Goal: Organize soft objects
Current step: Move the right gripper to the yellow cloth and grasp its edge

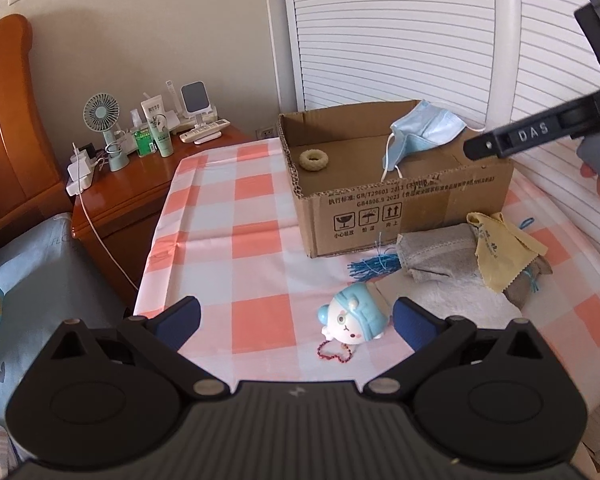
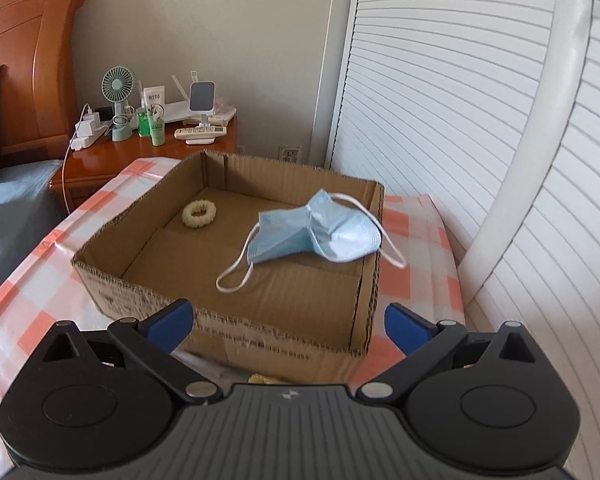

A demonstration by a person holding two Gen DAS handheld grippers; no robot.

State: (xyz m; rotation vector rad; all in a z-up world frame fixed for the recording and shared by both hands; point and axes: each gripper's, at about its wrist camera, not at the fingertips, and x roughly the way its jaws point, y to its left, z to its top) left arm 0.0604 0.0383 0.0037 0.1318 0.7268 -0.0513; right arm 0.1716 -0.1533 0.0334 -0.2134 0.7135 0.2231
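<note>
An open cardboard box (image 1: 404, 208) (image 2: 148, 300) stands on the checked table. Inside lie a cream scrunchie (image 1: 313, 160) (image 2: 199, 213) and a blue face mask (image 1: 426, 128) (image 2: 320, 234), which hangs over the right wall. In front of the box lie a grey cloth pouch (image 1: 436, 254), a yellow cloth (image 1: 500, 252), a blue tassel (image 1: 374, 266) and a blue plush toy (image 1: 354, 318). My left gripper (image 1: 296, 320) is open, low over the table, with the plush toy between its fingers. My right gripper (image 2: 288, 324) is open and empty above the box's near wall.
A wooden nightstand (image 1: 128, 188) with a fan, bottles, chargers and remotes stands at the back left beside the bed. White louvred doors (image 2: 440, 100) stand behind and to the right. A white towel (image 1: 452, 296) lies under the pouch.
</note>
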